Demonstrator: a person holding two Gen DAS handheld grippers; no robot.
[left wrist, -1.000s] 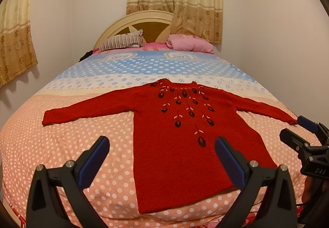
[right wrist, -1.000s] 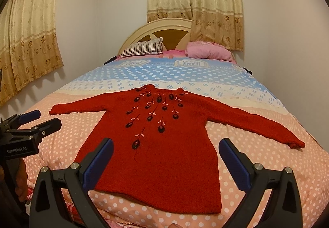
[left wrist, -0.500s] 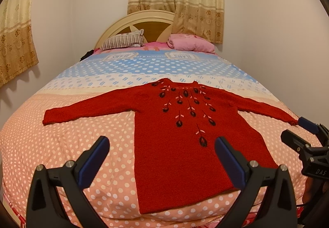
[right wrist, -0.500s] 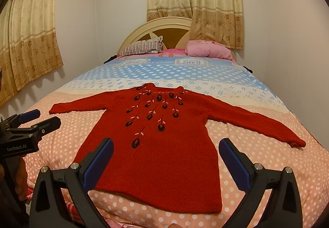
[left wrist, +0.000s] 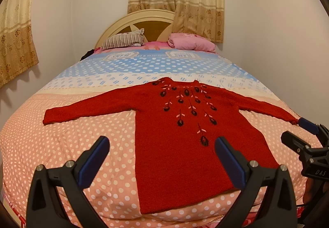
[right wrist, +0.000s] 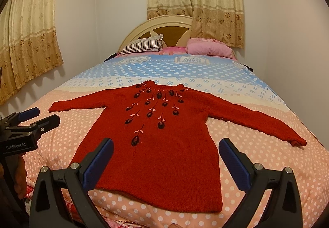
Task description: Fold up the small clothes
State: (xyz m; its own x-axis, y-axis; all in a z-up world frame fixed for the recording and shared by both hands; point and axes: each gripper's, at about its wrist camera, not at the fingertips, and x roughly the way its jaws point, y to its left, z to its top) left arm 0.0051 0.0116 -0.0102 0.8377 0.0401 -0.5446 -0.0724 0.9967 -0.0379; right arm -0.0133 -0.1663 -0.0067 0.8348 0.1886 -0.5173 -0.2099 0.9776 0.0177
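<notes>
A small red knitted sweater with dark embroidered flowers lies flat, front up, on the bed, both sleeves spread out sideways; it also shows in the right wrist view. My left gripper is open and empty, held above the hem's left part. My right gripper is open and empty above the hem. The right gripper also shows at the right edge of the left wrist view, near the right cuff. The left gripper shows at the left edge of the right wrist view.
The bed has a pink dotted cover near me and a blue band further back. A striped pillow and a pink pillow lie by the headboard. Walls and curtains close in on both sides.
Both views have shifted very slightly; the sweater sits a touch lower and nearer in them. The sweater has not moved and both grippers stay open.
</notes>
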